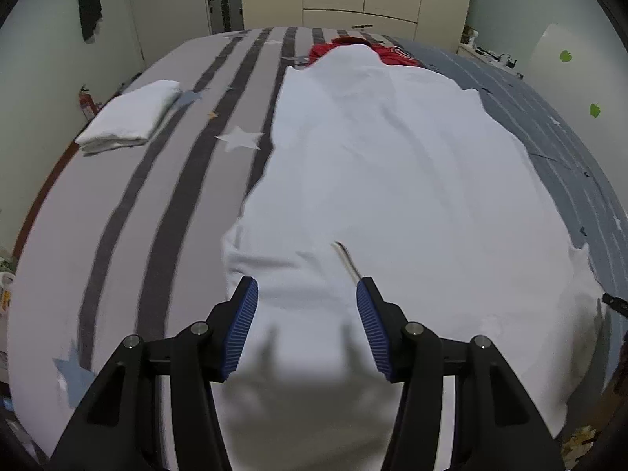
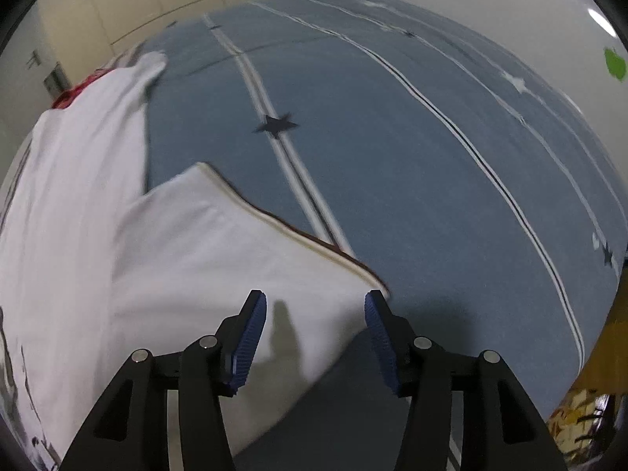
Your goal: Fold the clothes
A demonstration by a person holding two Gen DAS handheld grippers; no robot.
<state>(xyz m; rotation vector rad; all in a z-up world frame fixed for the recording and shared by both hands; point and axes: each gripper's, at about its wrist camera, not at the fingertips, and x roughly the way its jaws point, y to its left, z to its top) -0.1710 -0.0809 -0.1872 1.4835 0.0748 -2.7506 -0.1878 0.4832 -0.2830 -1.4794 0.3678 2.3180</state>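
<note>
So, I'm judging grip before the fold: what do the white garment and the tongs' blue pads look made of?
White garment: soft matte knit, likely cotton, judging by its limp drape and gentle wrinkles. Blue pads: ribbed rubber or soft plastic, judging by the fine ridges; which one is unclear.

I can't read any text from here. The red garment (image 1: pixel 396 54) at the far end of the bed (image 1: pixel 165 180) carries a round emblem, too small and blurred to make out. Grey print on the white shirt (image 2: pixel 70 204) is illegible too.
</note>
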